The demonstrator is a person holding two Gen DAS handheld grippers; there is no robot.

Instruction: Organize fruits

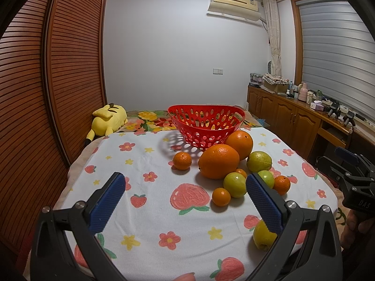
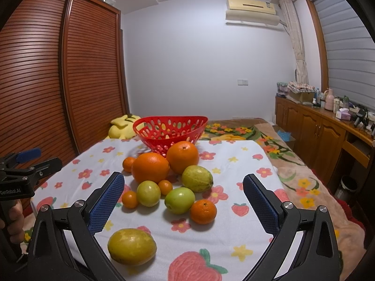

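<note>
An empty red perforated basket (image 1: 206, 123) (image 2: 170, 130) stands at the far end of the fruit-print cloth. In front of it lie two large oranges (image 1: 219, 161) (image 2: 151, 167), several small tangerines (image 1: 182, 160) (image 2: 203, 211) and several yellow-green fruits (image 1: 235, 184) (image 2: 180, 200). One yellow-green fruit (image 2: 132, 245) (image 1: 263, 236) lies apart, nearest me. My left gripper (image 1: 185, 201) is open and empty, left of the pile. My right gripper (image 2: 184, 201) is open and empty, above the near fruits.
The cloth-covered table (image 1: 150, 210) ends at the left and right. A yellow plush toy (image 1: 109, 119) lies behind it by the brown slatted wardrobe (image 1: 58, 70). Wooden cabinets (image 2: 316, 126) with clutter line the right wall.
</note>
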